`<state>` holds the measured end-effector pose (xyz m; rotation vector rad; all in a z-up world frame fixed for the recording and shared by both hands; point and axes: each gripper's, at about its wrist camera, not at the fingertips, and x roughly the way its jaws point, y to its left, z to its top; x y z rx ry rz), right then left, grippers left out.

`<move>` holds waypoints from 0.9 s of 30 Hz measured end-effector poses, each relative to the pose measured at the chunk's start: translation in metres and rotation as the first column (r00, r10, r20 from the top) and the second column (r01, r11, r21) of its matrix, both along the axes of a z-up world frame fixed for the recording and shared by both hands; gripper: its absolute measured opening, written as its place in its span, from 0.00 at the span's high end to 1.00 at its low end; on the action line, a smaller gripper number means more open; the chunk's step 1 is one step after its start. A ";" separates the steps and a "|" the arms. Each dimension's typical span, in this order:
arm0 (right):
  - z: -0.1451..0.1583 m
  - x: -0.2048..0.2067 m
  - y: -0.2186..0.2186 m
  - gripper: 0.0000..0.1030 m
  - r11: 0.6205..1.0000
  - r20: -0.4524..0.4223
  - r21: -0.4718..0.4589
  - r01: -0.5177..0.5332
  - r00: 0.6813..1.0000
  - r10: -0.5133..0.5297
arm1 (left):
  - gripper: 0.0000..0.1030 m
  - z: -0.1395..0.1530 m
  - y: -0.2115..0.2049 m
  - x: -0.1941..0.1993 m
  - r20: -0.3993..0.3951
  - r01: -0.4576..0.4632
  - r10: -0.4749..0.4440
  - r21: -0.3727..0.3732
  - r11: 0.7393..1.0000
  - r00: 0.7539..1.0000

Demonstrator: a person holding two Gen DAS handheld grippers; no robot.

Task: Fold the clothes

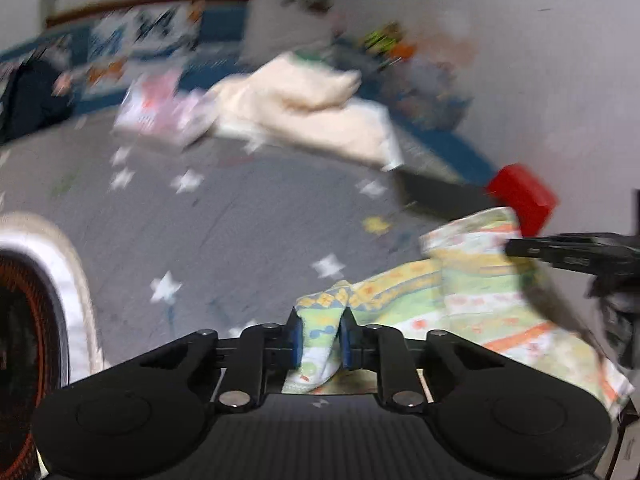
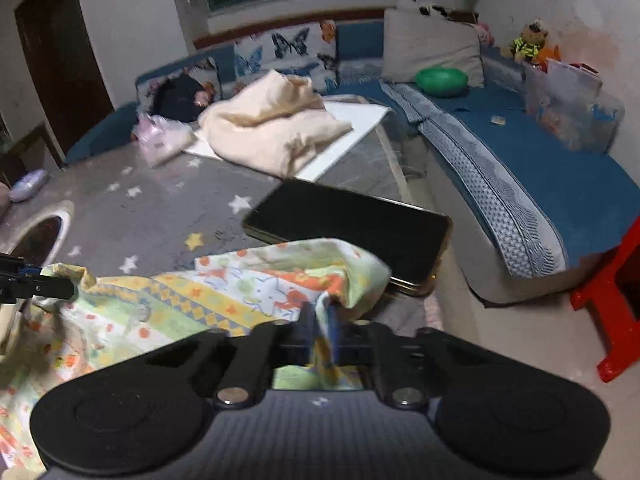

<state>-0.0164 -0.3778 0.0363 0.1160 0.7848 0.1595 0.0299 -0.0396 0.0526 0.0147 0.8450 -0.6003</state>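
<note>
Both grippers pinch the patterned cloth (image 2: 248, 292), stretched left to right above the grey starred mat (image 2: 160, 208): left gripper (image 1: 320, 338) on its left edge, right gripper (image 2: 320, 330) near the phone (image 2: 352, 232).

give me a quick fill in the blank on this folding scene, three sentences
1. Both the left tool and the right tool are shut on the patterned ____.
2. The black tablet lies on a grey mat printed with ____.
3. The bowl on the blue sofa is ____.

Missing words: cloth; stars; green
</note>
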 end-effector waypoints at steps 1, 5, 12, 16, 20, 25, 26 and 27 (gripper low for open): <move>0.005 -0.007 0.001 0.96 1.000 0.021 0.005 -0.019 1.000 0.019 | 0.83 0.005 0.000 -0.009 0.035 0.039 -0.039 -0.009 0.999 0.999; 0.025 -0.046 0.012 0.97 0.988 0.090 -0.014 -0.152 0.984 0.152 | 0.84 0.013 -0.011 -0.064 0.137 0.272 -0.276 0.046 0.961 0.951; 0.009 -0.125 0.044 0.97 0.881 -0.076 -0.201 -0.429 0.903 0.422 | 0.77 -0.006 -0.016 -0.132 0.115 0.556 -0.579 0.179 0.812 0.808; 0.004 -0.135 0.040 0.96 0.881 -0.107 -0.226 -0.416 0.909 0.402 | 0.54 0.015 -0.005 -0.136 0.152 0.540 -0.555 0.128 0.832 0.818; 0.013 -0.137 0.029 0.93 0.899 -0.085 -0.204 -0.388 0.922 0.379 | 0.38 0.035 0.009 -0.127 0.193 0.456 -0.457 0.053 0.888 0.868; 0.032 -0.128 0.017 0.63 0.926 0.001 -0.176 -0.333 0.941 0.339 | 0.33 0.017 0.007 -0.101 0.060 0.318 -0.321 0.055 0.947 0.945; 0.035 -0.125 0.015 0.59 0.933 0.017 -0.165 -0.321 0.945 0.328 | 0.32 0.010 0.004 -0.096 0.018 0.305 -0.306 0.059 0.951 0.952; 0.038 -0.122 0.014 0.52 0.939 0.033 -0.154 -0.309 0.948 0.317 | 0.34 0.004 0.001 -0.094 -0.013 0.309 -0.309 0.063 0.949 0.951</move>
